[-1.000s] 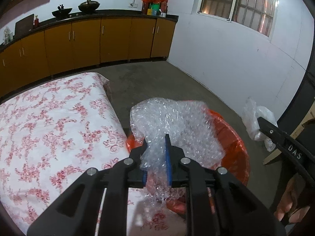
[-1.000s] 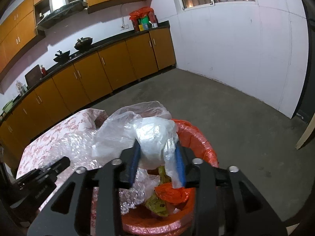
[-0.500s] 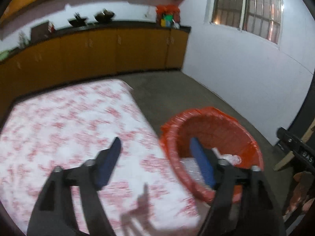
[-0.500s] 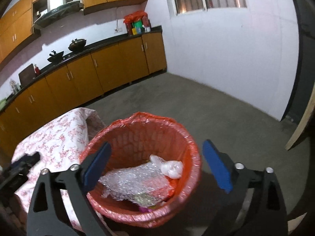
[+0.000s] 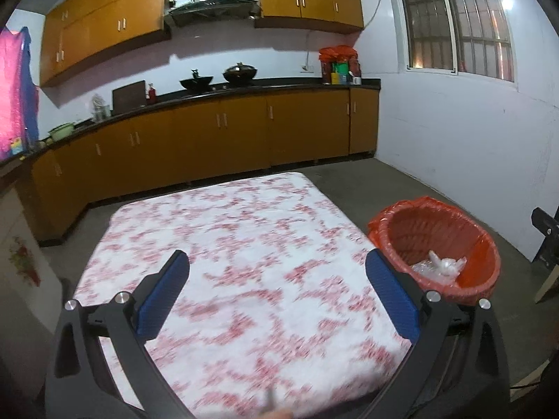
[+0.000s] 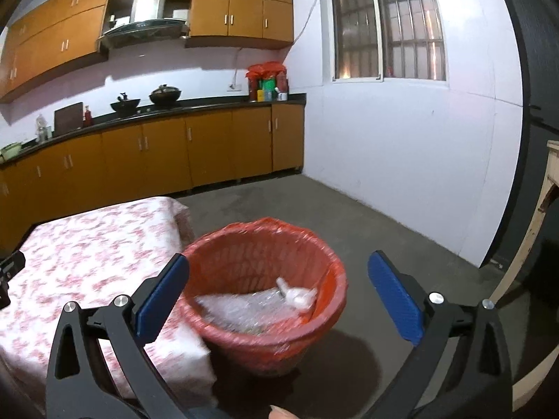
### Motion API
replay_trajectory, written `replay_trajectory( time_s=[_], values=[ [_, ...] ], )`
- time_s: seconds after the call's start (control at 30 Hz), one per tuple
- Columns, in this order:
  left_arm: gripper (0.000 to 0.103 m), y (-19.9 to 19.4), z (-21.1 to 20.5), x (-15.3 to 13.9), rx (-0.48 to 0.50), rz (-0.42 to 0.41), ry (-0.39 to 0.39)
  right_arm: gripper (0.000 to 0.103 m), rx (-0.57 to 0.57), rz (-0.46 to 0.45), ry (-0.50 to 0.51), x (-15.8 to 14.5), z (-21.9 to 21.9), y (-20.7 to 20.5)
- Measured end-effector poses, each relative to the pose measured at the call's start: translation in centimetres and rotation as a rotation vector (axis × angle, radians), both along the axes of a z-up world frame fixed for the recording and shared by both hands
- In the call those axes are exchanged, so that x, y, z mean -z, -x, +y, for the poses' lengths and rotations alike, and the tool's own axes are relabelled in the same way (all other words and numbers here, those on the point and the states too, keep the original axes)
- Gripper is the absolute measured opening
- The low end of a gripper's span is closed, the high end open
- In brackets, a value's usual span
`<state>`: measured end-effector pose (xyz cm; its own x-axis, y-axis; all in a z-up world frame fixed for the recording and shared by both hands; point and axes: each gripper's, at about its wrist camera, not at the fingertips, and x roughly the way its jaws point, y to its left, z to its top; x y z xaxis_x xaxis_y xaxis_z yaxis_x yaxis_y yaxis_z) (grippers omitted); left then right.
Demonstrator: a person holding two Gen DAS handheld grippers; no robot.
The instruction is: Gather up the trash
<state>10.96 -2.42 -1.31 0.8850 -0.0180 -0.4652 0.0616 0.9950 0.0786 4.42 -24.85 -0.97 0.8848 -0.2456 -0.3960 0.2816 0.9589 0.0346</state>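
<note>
Left gripper [image 5: 276, 296] hanging over the near part of the table [image 5: 244, 230], blue pads spread wide, nothing between them; right gripper [image 6: 277, 295] just as wide and just as empty, held above the floor on the near side of the bin [image 6: 325, 317]. No scrap visible anywhere on the flowered cloth in either view, though motion blur smears the print and could hide something small. Bin standing on the floor at the right edge of the table, lined with a red bag [image 5: 405, 209] folded over its rim. Inside it, bubble wrap [image 6: 244, 309] lying flat across the bottom, with a knotted clear plastic bag [image 6: 297, 293] resting on top toward the right wall. Farther off, bare concrete floor, then a counter [image 5: 244, 90] along the back wall with two dark woks and a cluster of bottles at its right end, cupboards above, a barred window [image 6: 387, 24] in the right-hand wall. Judged from this: drop step over, both pieces in the bin, task close to done or done. Next move, if any: a look over the table edges and the floor around the bin for leftovers, both grippers kept wide and ready to close on thin, crumpling film that gives no firm bite
</note>
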Motion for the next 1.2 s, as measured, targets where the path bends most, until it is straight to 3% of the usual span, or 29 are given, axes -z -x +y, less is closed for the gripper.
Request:
replay_trajectory(
  time_s=[0.33, 0.53, 1.2],
  values=[
    [0.099, 5.9, 1.4, -1.0, -0.020, -0.058, -0.009, 0.101, -0.082, 0.004, -0.010, -0.9, 3.2, 2.7],
    [0.099, 8.2, 2.2, -1.5, -0.020, -0.056, 0.038, 0.101, -0.090, 0.006, 0.012, -1.1, 5.2, 4.6],
    [0.099, 11.9, 3.5, -2.5, -0.058, -0.067, 0.081, 0.101, -0.104, 0.003, 0.063, -1.3, 8.2, 7.5]
  ],
)
